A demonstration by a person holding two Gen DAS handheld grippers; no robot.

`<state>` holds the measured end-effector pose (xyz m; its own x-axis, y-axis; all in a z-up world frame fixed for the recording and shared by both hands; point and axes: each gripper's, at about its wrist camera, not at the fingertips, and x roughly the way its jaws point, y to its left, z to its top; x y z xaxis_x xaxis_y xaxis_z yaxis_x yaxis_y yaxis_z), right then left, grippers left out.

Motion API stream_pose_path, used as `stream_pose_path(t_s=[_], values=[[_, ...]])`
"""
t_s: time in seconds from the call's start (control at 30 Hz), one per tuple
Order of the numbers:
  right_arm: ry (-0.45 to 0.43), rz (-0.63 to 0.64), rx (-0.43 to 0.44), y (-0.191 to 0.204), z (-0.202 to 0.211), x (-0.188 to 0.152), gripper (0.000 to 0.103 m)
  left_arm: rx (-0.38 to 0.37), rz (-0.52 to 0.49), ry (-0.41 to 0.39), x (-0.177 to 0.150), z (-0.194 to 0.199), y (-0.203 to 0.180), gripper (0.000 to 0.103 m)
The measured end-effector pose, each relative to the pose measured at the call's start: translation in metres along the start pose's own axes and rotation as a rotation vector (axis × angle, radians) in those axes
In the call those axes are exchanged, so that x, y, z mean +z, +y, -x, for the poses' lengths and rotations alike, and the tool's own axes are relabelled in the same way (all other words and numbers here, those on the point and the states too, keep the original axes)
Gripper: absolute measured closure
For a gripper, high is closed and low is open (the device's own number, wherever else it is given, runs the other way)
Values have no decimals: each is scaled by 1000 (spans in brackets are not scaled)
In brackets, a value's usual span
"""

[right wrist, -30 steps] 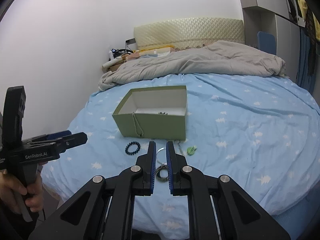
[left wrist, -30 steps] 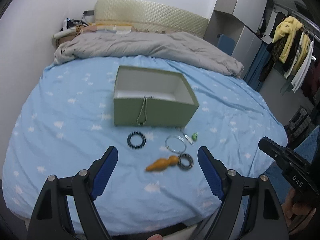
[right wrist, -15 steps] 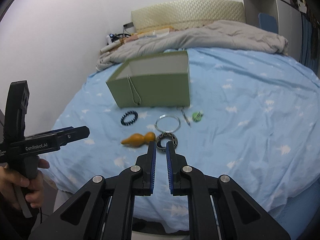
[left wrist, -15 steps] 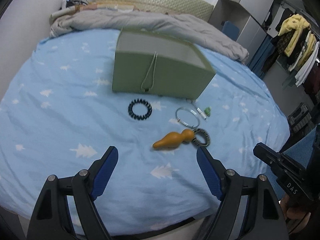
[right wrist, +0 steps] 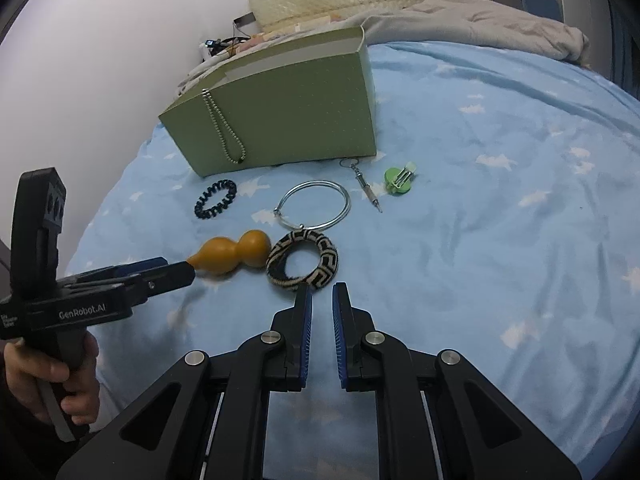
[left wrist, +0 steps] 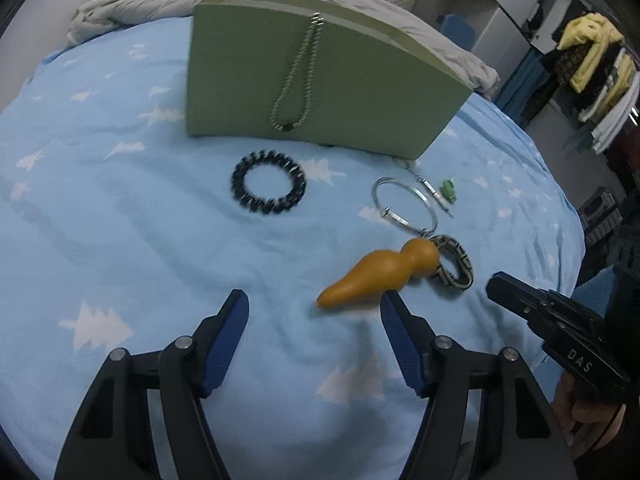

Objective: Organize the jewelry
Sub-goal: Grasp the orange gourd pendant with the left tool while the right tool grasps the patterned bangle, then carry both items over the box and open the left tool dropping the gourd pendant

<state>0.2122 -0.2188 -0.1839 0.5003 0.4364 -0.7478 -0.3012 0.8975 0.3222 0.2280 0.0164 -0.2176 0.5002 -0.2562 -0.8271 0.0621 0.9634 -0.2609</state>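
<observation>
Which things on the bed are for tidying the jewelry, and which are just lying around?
For the job: green box, black bead bracelet, silver bangle, patterned bangle, chain hanging on the box.

Just lying about: orange gourd, small screwdriver, green clip, grey blanket.

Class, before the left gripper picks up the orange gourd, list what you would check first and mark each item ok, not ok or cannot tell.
1. Left gripper empty, fingers closing, nothing between them: ok.
2. Orange gourd just ahead, lying free on the bedsheet: ok.
3. Gourd clear of the patterned bangle: not ok, they look to be touching.
4. Green box open on top: ok.
5. Room inside the box: cannot tell.
6. Right gripper shut, empty, out of the way: ok.
</observation>
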Motion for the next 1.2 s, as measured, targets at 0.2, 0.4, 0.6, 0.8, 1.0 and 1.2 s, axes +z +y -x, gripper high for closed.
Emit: stream_pose_path(t_s=[0.2, 0.4, 0.6, 0.8, 1.0, 1.2], values=[[13, 10, 22, -1, -15, 13, 94, -56, -72, -2, 15, -12, -16, 39], [34, 13, 16, -2, -29, 15, 92, -99, -115, 25, 24, -29, -24, 44], [55, 8, 24, -6, -38, 15, 87, -109, -151, 33, 24, -36, -29, 67], [65, 20, -2, -6, -38, 16, 96, -104, -131, 16, 22, -32, -28, 71], [64, 34, -35, 3, -27, 15, 97, -88, -93, -22, 18, -14, -27, 72], [40, 17, -60, 8, -4, 8, 97, -46, -57, -53, 12, 13, -26, 72]])
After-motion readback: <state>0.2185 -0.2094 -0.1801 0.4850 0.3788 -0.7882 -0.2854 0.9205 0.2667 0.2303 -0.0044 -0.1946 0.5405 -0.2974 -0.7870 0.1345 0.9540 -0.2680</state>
